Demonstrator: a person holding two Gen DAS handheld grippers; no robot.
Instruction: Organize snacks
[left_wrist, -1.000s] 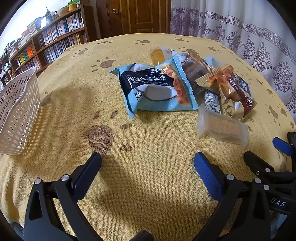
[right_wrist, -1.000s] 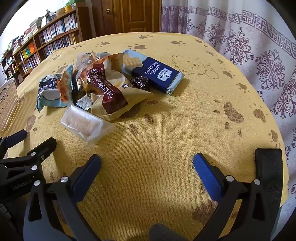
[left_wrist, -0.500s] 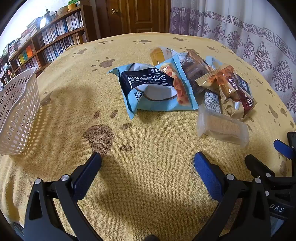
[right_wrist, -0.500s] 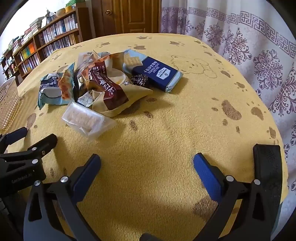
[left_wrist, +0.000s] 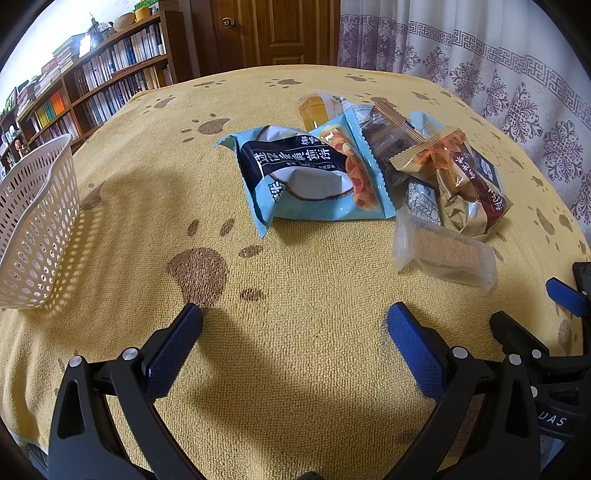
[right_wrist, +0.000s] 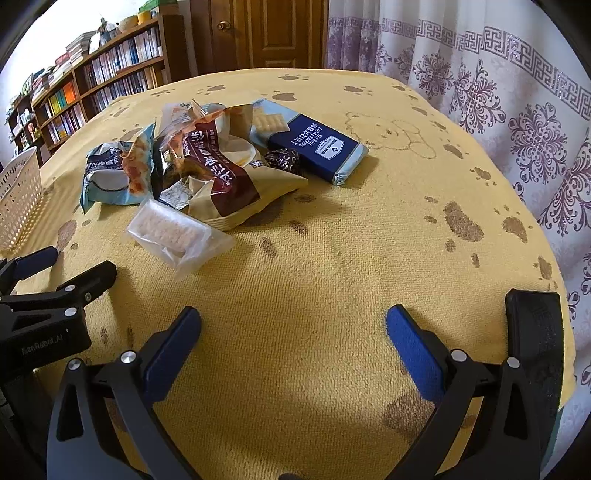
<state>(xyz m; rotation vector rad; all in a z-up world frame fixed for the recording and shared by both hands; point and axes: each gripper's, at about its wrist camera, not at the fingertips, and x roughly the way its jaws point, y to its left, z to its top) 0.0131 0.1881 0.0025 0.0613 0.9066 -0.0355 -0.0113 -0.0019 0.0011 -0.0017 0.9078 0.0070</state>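
Barely shifting since a second ago, both fingers spread empty, left gripper (left_wrist: 293, 328) facing clear-wrapped biscuit pack (left_wrist: 443, 253) beside white perforated plastic basket (left_wrist: 37, 236); risking slick wrapper slipping.

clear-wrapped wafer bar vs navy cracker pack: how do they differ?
The clear plastic-wrapped wafer bar shows its pale contents; the navy blue cracker pack is opaque and printed with white text. The wafer bar lies nearest both grippers at the pile's front edge; the cracker pack lies at the far right of the pile, behind the brown-and-cream snack bag. Both lie flat on the yellow paw-print cloth, ungripped.
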